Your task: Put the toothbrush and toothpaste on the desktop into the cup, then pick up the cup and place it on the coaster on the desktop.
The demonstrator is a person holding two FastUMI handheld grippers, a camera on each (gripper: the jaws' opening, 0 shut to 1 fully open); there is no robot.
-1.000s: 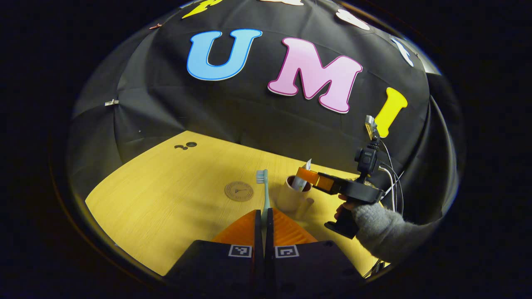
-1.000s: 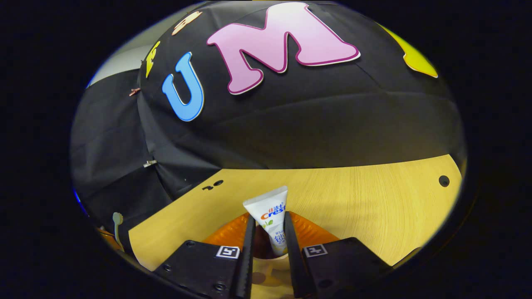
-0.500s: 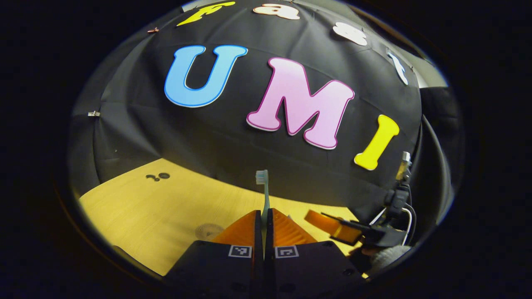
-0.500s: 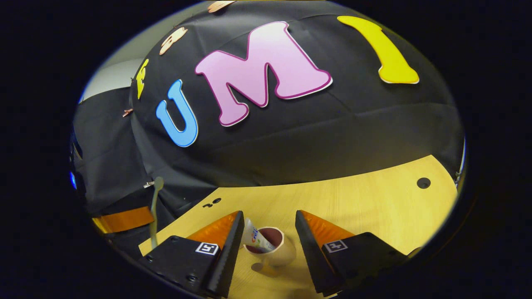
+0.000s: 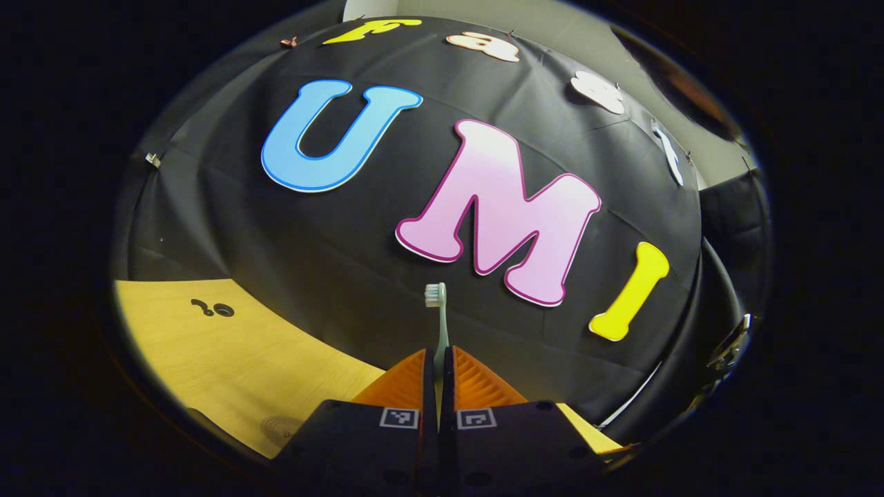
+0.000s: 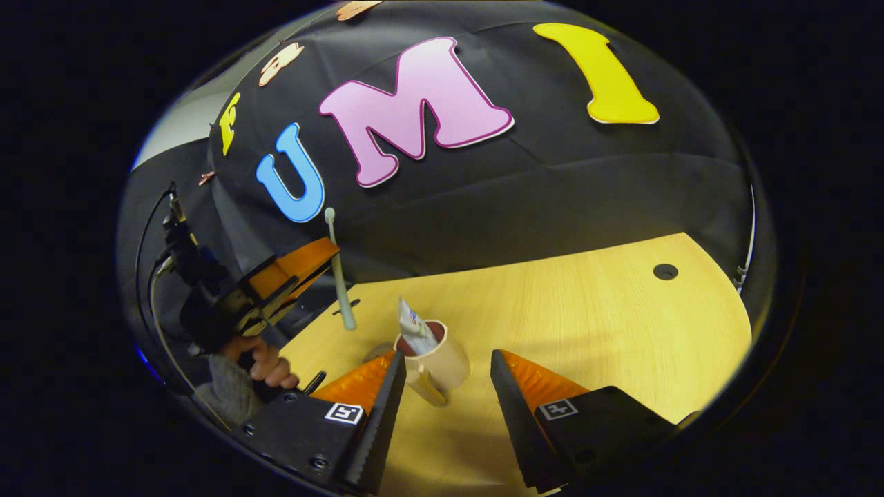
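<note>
Wooden desktop (image 6: pixel 587 324), pale grain, fills lower right of right gripper view. Round hole (image 6: pixel 665 271) at far right. Cup (image 6: pixel 435 355) stands on it at lower centre. In left gripper view, desktop at lower left; coaster (image 5: pixel 280 428) flat near bottom edge; dark marks (image 5: pixel 213 308) at left.

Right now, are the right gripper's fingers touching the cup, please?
Apart: in the right gripper view the right gripper is open, with desktop visible between its fingers and the cup.

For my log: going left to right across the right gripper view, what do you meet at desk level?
Hand holding the left gripper → toothbrush → toothpaste in the cup → round hole in the desktop.
</note>
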